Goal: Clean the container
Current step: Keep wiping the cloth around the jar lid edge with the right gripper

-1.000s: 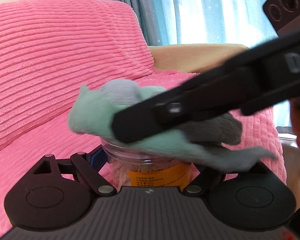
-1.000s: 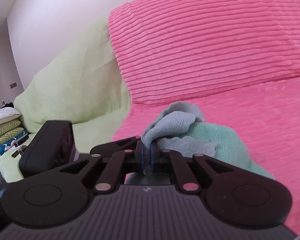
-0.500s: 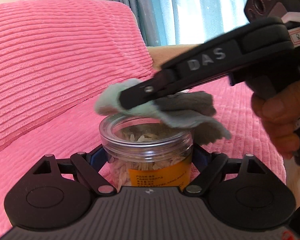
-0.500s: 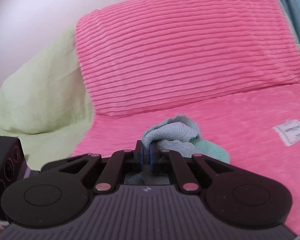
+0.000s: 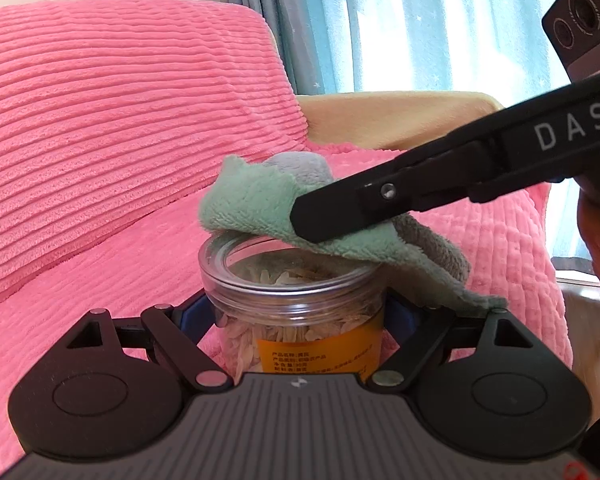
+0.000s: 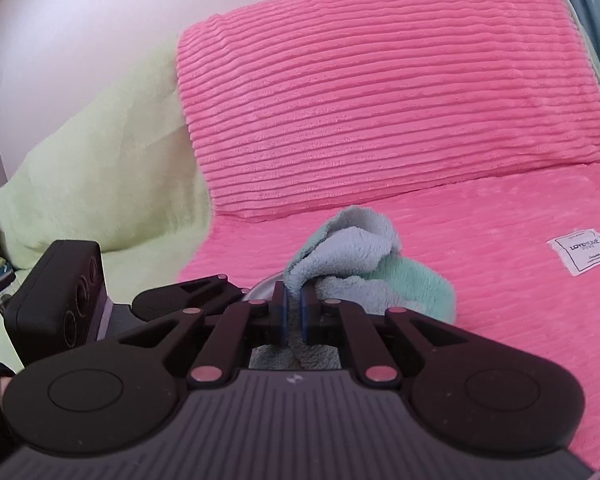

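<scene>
- Container (image 5: 296,312): a clear plastic jar with an orange label, standing upright with its long axis vertical and its mouth open to the top. It sits above the pink sofa seat (image 5: 112,280); whether its base rests on the cushion cannot be told, since the rig hides it.
- Left gripper (image 5: 296,320): its fingers are spread to the jar's width and clamp the body from both sides, below the threaded neck. Only their inner edges show beside the jar.
- Right gripper (image 6: 293,312): its fingers are drawn narrow and pinch a fold of the green and grey cloth (image 5: 268,208). In the left wrist view this gripper reaches in from the upper right, slanting down toward the jar's mouth.
- Cloth and rim: the bunched cloth lies over the far and right part of the rim, touching it, with one flap hanging down the right side. The near-left arc of the rim (image 5: 220,264) is bare, and pale flakes show inside.
- Relation that matters: the uncovered rim lies to the left of and nearer than the cloth, so the wipe probably needs to sweep round that way while the left fingers hold the jar steady.
- Risk, as a judgement: pressing off-centre could tilt the jar in its grip.
</scene>
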`<state>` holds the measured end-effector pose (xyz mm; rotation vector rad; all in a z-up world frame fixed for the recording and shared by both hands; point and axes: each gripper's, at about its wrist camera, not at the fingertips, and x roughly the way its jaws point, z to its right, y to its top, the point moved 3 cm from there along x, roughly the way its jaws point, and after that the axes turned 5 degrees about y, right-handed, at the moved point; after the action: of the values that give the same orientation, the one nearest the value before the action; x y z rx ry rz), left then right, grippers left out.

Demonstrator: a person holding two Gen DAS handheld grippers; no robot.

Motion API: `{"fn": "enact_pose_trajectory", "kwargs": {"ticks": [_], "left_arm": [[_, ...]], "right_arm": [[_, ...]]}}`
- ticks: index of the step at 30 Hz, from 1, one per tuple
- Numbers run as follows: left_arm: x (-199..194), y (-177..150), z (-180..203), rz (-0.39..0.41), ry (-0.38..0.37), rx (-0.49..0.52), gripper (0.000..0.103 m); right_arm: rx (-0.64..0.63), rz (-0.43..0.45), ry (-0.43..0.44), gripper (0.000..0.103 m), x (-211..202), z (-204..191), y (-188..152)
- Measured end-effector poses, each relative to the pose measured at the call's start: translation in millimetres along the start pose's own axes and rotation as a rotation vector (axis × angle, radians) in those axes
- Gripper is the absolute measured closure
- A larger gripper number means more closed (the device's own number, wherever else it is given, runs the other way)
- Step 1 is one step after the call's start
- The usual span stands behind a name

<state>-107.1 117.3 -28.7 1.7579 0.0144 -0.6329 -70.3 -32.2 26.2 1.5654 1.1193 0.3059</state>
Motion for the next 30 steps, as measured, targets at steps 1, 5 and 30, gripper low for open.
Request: {"fn": "enact_pose_trajectory", "kwargs": {"ticks": [1, 5, 30], "left_arm": [[3, 2, -1, 0.001, 0.001, -0.003, 0.018], [14, 8, 0, 0.007, 0.003, -0.002, 0.018], [79, 31, 15, 0.033, 0.038, -0.01, 0.018]], "right_arm": [[0.006, 0.003, 0.002, 0.098, 0, 1, 0], [0.022, 0.015, -0.002, 0.098, -2, 5, 1], [0.09, 0.088, -0.105, 0.098, -2, 51, 7]]}}
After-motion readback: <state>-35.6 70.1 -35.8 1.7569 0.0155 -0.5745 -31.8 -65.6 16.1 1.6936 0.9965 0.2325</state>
